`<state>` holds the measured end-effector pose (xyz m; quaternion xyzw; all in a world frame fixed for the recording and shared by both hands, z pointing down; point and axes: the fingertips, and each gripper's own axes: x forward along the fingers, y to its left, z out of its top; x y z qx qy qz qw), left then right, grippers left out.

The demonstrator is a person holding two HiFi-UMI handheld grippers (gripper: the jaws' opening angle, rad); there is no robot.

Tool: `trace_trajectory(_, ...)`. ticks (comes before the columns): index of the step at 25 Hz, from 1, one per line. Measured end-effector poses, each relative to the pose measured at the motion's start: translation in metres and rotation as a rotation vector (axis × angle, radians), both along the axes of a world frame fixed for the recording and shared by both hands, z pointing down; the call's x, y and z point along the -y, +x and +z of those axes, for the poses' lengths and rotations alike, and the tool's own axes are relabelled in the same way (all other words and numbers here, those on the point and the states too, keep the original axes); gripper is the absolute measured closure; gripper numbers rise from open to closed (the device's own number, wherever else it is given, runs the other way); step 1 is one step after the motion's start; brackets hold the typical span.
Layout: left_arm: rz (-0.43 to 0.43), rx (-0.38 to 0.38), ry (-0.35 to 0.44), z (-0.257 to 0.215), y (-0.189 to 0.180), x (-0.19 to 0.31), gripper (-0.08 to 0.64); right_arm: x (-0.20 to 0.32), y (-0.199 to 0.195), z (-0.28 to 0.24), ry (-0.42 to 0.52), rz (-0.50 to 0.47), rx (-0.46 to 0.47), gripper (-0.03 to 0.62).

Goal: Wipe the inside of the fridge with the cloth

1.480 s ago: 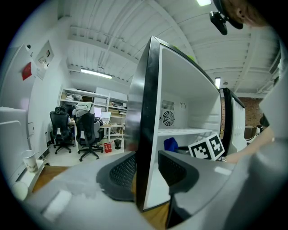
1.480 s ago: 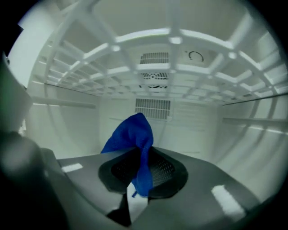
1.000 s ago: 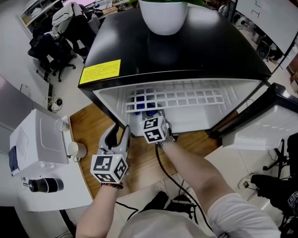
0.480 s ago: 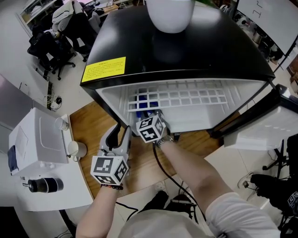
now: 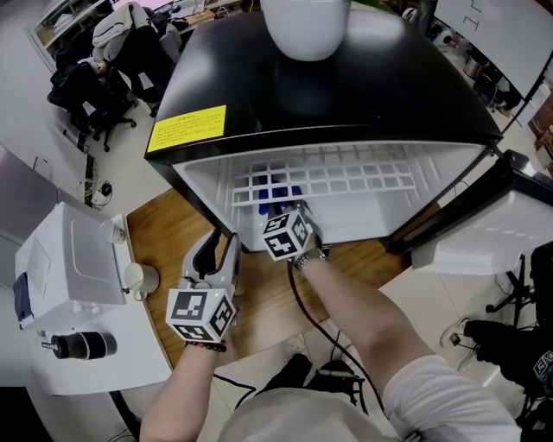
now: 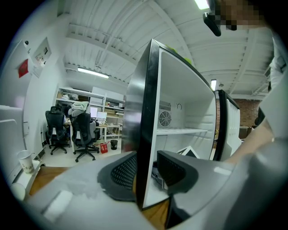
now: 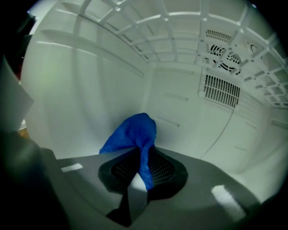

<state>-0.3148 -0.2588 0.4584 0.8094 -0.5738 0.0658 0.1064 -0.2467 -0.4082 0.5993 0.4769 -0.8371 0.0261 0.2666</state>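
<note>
The black mini fridge [image 5: 346,95] stands open on a wooden floor, its inside white. My right gripper [image 5: 283,216] reaches in under the wire shelf [image 5: 354,177], shut on the blue cloth [image 5: 275,192]. In the right gripper view the cloth [image 7: 132,134] bunches out of the right gripper [image 7: 143,157] close to the white left inner wall [image 7: 67,90]. My left gripper [image 5: 219,246] sits at the fridge's lower left front corner. Its jaws have just been closing, and the left gripper [image 6: 146,168] holds the black front edge of the left wall [image 6: 145,112] between them.
A white round object [image 5: 307,26] and a yellow label [image 5: 186,129] sit on the fridge top. The open door [image 5: 484,233] stands at the right. A white unit [image 5: 69,276] with a cup [image 5: 138,278] is at the left. Vents [image 7: 222,67] mark the back wall.
My right gripper has rolled a little and shifted slightly inside the fridge, taking the blue cloth with it. The left gripper has stayed at the fridge's corner.
</note>
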Motion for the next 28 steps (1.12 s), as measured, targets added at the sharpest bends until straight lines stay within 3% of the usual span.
trace_trajectory(28, -0.043, -0.013, -0.002, 0.001, -0.002, 0.0, 0.428, 0.017, 0.126, -0.001, 0.017, 0.17, -0.065, 0.538)
